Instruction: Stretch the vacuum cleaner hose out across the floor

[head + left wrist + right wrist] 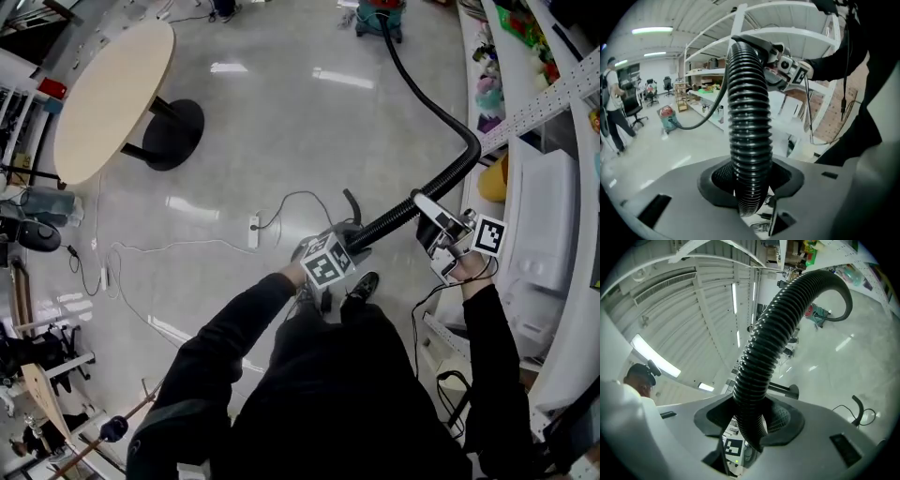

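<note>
Left hand-held gripper (339, 251) is clamped on the black ribbed hose (436, 112), right by the person's legs. Right hand-held gripper (433, 217) is clamped on the same hose a bit further along, beside the shelf (553, 187). Hose bends there, then runs over the floor (281, 122) to the vacuum cleaner (380, 17), well apart.
</note>
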Demonstrator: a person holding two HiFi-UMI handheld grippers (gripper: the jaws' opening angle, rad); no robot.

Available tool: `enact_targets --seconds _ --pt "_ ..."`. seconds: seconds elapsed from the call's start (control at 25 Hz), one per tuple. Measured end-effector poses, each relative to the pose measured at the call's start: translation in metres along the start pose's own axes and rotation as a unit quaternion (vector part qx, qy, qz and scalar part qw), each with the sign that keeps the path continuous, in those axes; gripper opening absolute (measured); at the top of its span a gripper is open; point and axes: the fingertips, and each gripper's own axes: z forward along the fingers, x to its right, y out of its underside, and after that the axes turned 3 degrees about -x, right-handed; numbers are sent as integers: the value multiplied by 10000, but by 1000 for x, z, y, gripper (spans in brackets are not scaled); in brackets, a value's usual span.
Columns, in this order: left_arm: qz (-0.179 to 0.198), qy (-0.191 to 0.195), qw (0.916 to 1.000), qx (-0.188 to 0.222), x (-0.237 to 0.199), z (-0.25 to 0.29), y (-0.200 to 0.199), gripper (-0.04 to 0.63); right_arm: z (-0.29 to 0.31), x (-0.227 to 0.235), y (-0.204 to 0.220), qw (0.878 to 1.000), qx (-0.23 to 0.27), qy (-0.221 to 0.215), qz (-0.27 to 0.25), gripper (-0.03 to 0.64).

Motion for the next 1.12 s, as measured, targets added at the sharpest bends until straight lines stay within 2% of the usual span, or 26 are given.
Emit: enact_targets --seconds 0.12,0.2,0.24,0.32,0.48,0.6,0.68,0.76,0.88,0.96,1.04,1.12 --pt "-614 333 9959 566 6 -35 4 167 17 -1 7 9993 281 204 111 187" --pt "-808 524 9919 822 8 -59 10 167 34 5 13 9976 517 389 256 193" --pt "-843 582 9909 877 8 -69 15 167 42 9 20 9962 607 496 387 245" --pt "-832 697 9905 849 10 -83 31 166 52 22 44 9927 654 802 620 410" --pt "-666 1112 9907 419 31 -97 66 166 35 54 126 9830 344 1562 901 422" --pt "-1154 1368 9836 213 50 -98 79 166 13 58 201 9772 -178 1854 1022 422" --pt "-1593 1316 9783 161 53 -97 81 166 1 56 253 9686 -888 2178 804 422" --pt "-1933 1155 9742 170 52 -97 79 166 11 42 304 9689 -1554 1834 591 422" --pt "-2248 1099 9677 313 60 -96 59 167 25 28 362 9596 -2385 1487 -111 422" --pt "-2284 1155 9657 437 79 -94 34 167 33 17 375 9566 -2468 1358 -740 422" --pt "-2310 1202 9638 567 104 -85 3 170 34 6 369 9603 -2182 1227 -1232 422" --pt "-2503 1255 9574 702 130 -71 -29 173 20 -4 353 9625 -1735 1234 -1683 420"
